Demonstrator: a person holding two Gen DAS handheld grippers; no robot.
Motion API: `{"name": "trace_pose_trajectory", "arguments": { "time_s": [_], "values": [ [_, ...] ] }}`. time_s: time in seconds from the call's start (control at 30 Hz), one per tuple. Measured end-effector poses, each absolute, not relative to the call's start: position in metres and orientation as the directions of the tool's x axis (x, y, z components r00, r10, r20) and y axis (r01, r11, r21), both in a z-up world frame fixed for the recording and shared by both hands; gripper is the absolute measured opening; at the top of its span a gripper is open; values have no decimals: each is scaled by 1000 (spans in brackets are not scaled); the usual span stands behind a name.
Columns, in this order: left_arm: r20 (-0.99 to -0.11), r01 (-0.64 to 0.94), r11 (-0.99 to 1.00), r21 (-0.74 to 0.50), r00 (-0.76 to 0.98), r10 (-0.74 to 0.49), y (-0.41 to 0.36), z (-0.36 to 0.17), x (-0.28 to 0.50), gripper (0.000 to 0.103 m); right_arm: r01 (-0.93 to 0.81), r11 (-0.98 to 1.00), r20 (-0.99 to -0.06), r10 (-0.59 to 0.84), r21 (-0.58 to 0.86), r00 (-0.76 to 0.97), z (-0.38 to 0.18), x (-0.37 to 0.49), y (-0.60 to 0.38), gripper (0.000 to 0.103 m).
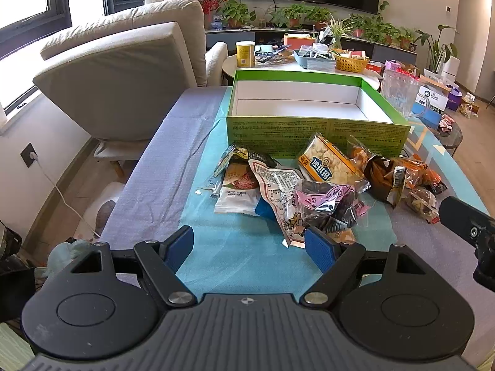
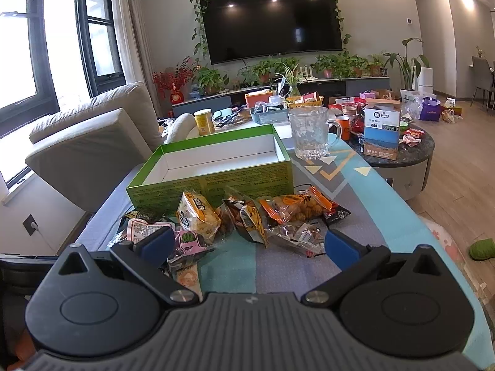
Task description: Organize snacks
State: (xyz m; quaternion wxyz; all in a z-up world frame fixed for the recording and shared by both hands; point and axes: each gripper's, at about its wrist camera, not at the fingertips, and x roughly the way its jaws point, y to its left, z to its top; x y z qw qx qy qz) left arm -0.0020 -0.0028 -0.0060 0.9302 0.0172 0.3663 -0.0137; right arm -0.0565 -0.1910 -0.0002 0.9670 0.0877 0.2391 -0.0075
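A green cardboard box (image 1: 315, 134) (image 2: 213, 182) with a bare white inside stands open on the table. In front of it lies a heap of snack packets: a yellow one (image 1: 328, 162) (image 2: 196, 213), a pink and black one (image 1: 324, 204) (image 2: 188, 241), orange ones (image 1: 402, 173) (image 2: 294, 207) and a white one (image 1: 236, 196). My left gripper (image 1: 250, 247) hovers open just before the heap with nothing between its blue pads. My right gripper (image 2: 247, 242) is open too, close to the near packets, gripping none. Part of the right gripper's black body (image 1: 467, 228) shows at the left wrist view's right edge.
A clear glass mug (image 2: 311, 133) (image 1: 399, 94) stands right of the box. Behind it a round side table (image 2: 402, 157) carries cartons and cups. A beige sofa (image 1: 123, 74) flanks the table's left side; a yellow can (image 2: 204, 122) sits further back.
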Motion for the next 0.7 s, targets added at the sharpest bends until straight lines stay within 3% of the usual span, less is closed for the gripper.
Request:
{"name": "trace_pose_trajectory", "arguments": {
  "time_s": [0.7],
  "values": [
    [-687, 39, 998, 40, 727, -1, -6, -7, -5, 77, 56, 984, -467, 30, 168, 884, -3, -59, -190, 52]
  ]
}}
